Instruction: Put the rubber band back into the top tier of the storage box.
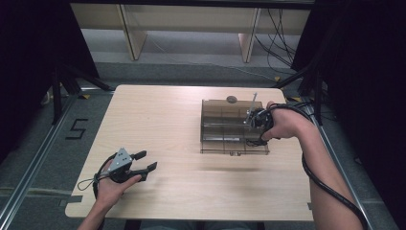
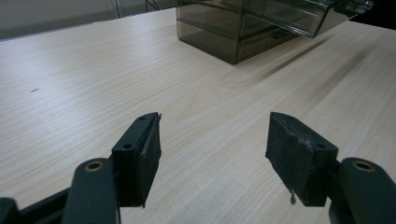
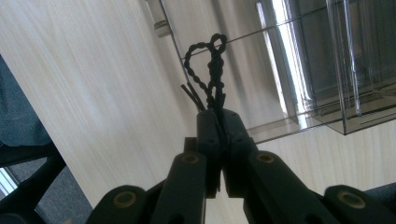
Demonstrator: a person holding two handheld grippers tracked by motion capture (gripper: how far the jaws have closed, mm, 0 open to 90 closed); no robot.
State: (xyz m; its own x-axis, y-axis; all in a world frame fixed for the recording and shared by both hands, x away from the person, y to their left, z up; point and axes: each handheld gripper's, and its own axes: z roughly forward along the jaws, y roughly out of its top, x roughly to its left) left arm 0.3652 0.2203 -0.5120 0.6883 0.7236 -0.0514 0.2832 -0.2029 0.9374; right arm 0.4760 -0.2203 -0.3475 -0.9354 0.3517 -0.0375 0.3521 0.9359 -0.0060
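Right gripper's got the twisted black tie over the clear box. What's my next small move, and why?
Probably lower the right gripper toward a compartment of the clear box before opening. Its jaws are shut on the twisted black tie, which hangs above the box, while the left gripper rests open, apart.

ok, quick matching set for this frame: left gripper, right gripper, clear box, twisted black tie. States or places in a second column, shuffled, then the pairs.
Things:
1. left gripper
2. right gripper
3. clear compartment box
4. twisted black tie

States or places:
A. stands on the far right part of the table
B. jaws open, nothing between them
C. pinched between closed jaws, loop sticking out
D. jaws shut, held over the box

Pairs: 1-B, 2-D, 3-A, 4-C
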